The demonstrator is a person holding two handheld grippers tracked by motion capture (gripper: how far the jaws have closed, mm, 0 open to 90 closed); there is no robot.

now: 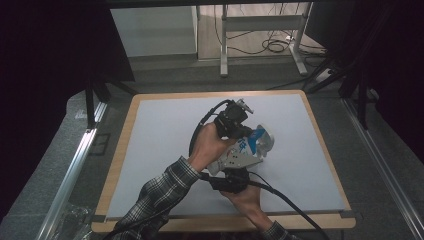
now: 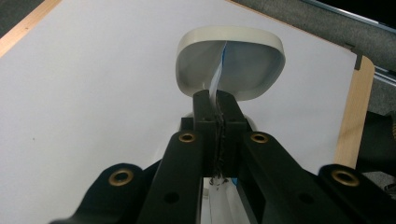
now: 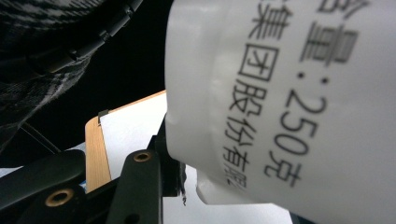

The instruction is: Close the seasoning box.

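A white plastic cup [image 1: 261, 141] with a blue label is held tilted over the white mat [image 1: 160, 145] near its middle. My left gripper [image 2: 218, 100] is shut on a thin white-and-blue film strip [image 2: 216, 77] that runs up into the cup's open mouth [image 2: 231, 35]. In the high view the left gripper [image 1: 246, 131] sits on the cup's far-left side. My right gripper [image 1: 244, 159] comes in from the near side and is shut on the cup body [image 3: 289, 93], which carries black print. One of its fingers [image 3: 164, 154] presses the cup wall; the other is hidden behind the cup.
The mat lies on a wooden table [image 1: 327, 220] with bare mat on all sides of the hands. Metal rails [image 1: 75, 165] flank the table. A white desk frame [image 1: 260, 30] and loose cables [image 1: 275, 46] are on the floor beyond it.
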